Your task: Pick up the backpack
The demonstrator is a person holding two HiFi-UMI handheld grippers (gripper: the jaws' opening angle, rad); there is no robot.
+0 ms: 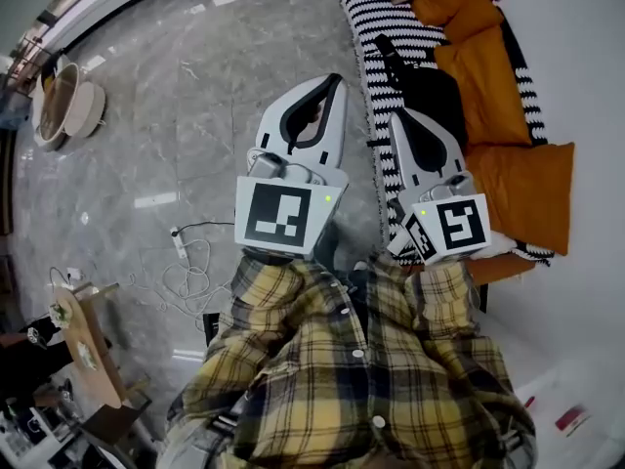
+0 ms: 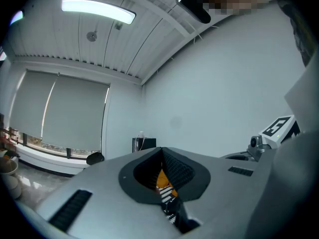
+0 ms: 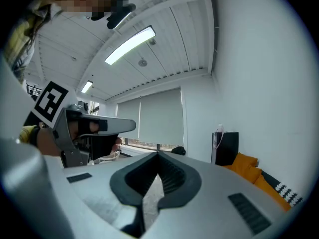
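Two claws are held out level in front of a plaid shirt [image 1: 352, 389], side by side and pointing the same way. On the left claw [image 1: 335, 81] the jaws are pressed together on nothing, and only a sliver of orange and stripes shows through the small gap behind the tips. The right claw [image 1: 397, 117] is likewise closed and empty, with bare floor showing through its gap. Neither touches anything. That suits an approach not yet finished, and I judge the jaws must part before either can grip.

A white cable [image 1: 186, 262] lies looped on the grey floor [image 1: 195, 115] to the left of the person, well clear of both claws.

Just past the right claw's tip in the head view is the backpack [image 1: 435, 91]. It is black and lies on the sofa [image 1: 366, 18], on the striped cover beside the orange cushions [image 1: 518, 189]. A black strap [image 1: 386, 49] trails from it across the stripes on the floor side. Being thin and free of the bulk, it looks the likelier thing to pinch. The right claw is nearer the backpack, while the left is over the floor by the sofa's edge.

Farthest off, a drawn window blind [image 3: 159, 118] closes the room's end.
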